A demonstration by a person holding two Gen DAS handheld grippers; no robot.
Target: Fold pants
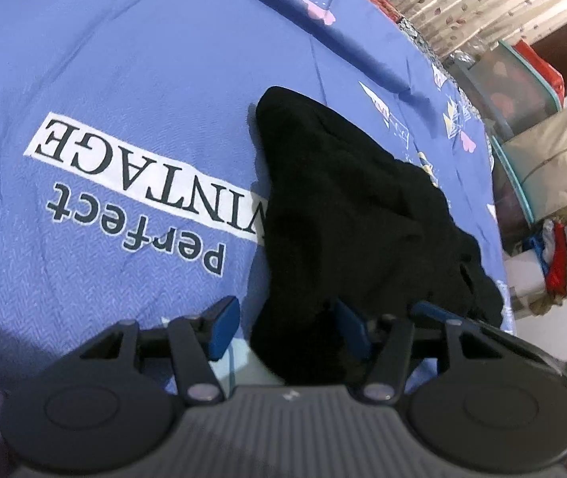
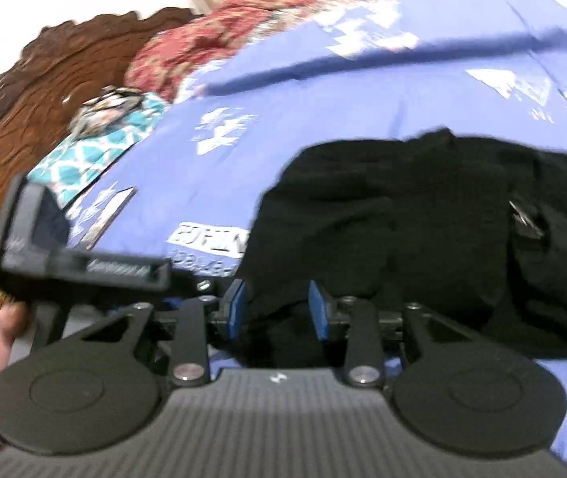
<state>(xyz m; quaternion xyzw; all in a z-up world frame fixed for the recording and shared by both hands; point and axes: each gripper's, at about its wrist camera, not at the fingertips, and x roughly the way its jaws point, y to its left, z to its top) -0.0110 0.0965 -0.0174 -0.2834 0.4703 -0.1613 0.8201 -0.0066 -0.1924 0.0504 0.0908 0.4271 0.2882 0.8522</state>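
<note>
The black pants [image 1: 347, 207] lie bunched on the blue bedspread [image 1: 124, 59], the left gripper [image 1: 287, 328] half open around one edge without pinching, the right gripper [image 2: 279, 308] squeezing cloth, probably to lift them and fold them.

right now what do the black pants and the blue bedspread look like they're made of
Black pants: soft matte fabric, likely knit or fleece; it slumps in thick folds with no sheen. Blue bedspread: woven cloth, probably cotton; a fine herringbone weave shows, with printed lettering.
</note>
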